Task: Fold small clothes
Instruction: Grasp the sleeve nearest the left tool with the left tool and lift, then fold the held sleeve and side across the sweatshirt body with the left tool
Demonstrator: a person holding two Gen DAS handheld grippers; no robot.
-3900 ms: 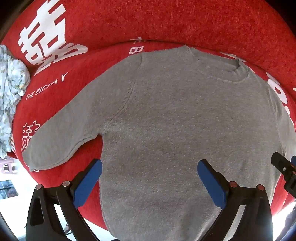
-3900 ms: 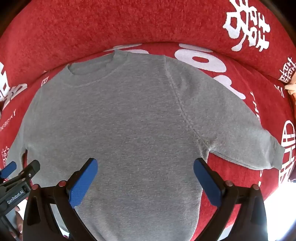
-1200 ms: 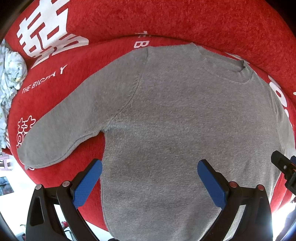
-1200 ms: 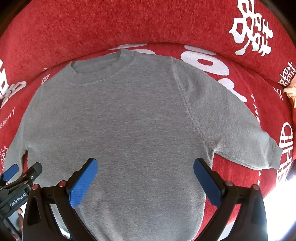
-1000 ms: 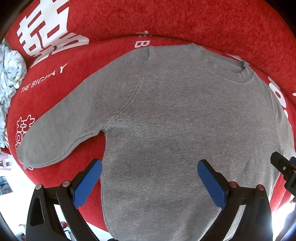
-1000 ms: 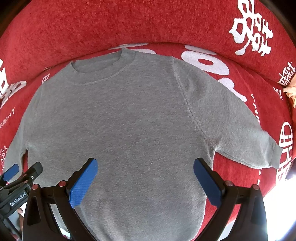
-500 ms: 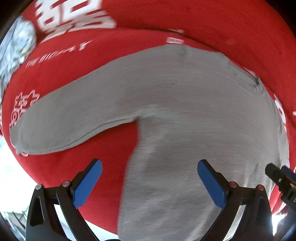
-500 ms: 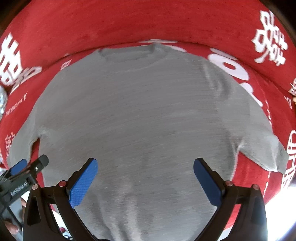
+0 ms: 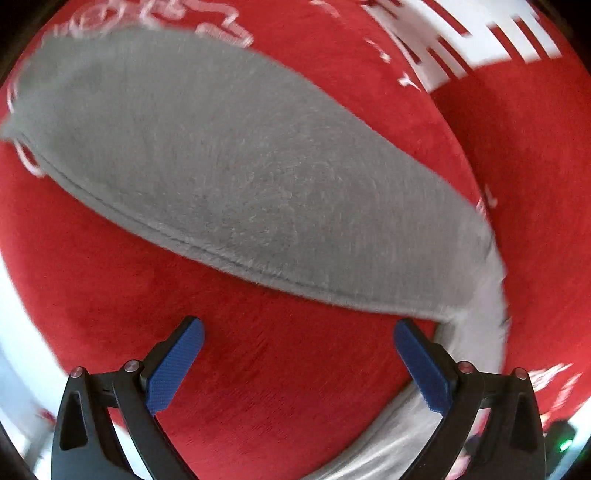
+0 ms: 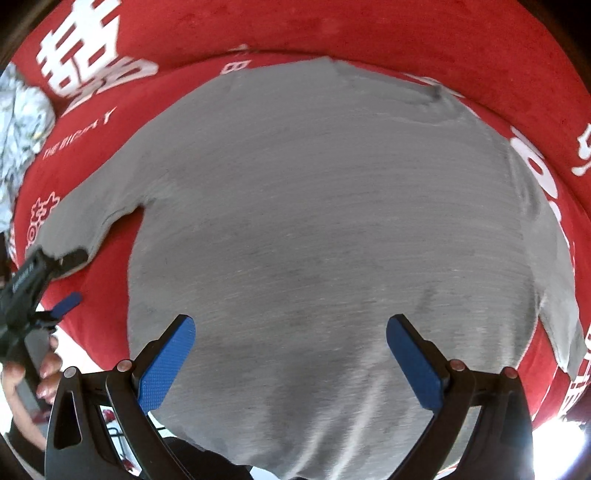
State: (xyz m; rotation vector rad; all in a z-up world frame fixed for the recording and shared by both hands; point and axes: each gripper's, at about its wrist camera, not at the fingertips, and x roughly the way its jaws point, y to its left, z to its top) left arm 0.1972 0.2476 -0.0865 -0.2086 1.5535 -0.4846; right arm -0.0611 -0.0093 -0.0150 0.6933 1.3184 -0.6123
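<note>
Sweater [image 10: 325,229], grey, spread flat and face up on a red sofa cover [image 10: 369,29] printed with white characters; collar toward the sofa back, hem hanging over the front edge. Both sleeves out to the sides, body without a crease. No fold made so far, by the look of it: whole job still ahead, starting with the sleeves.

Left sleeve [image 9: 229,177] filling the left wrist view, lying diagonally on the red fabric, cuff toward the upper left, seam edge running just ahead of the blue pads. Left tool [image 9: 295,362] spread wide, nothing between its pads, poised over bare red cover just short of the sleeve's lower edge. Seen from the right wrist view, same tool [image 10: 55,273] at the cuff end of that sleeve, close to touching it, gripped by a hand [image 10: 22,376] at the lower left.

Right tool [image 10: 290,354] also spread wide and empty, hovering above the lower middle of the body. Right sleeve [image 10: 554,295] flat at the far right edge, untouched.

Probable next step: pinch the left cuff and carry it across the chest. Patterned cloth [image 10: 18,122] bunched at the far left, apart from the sweater.
</note>
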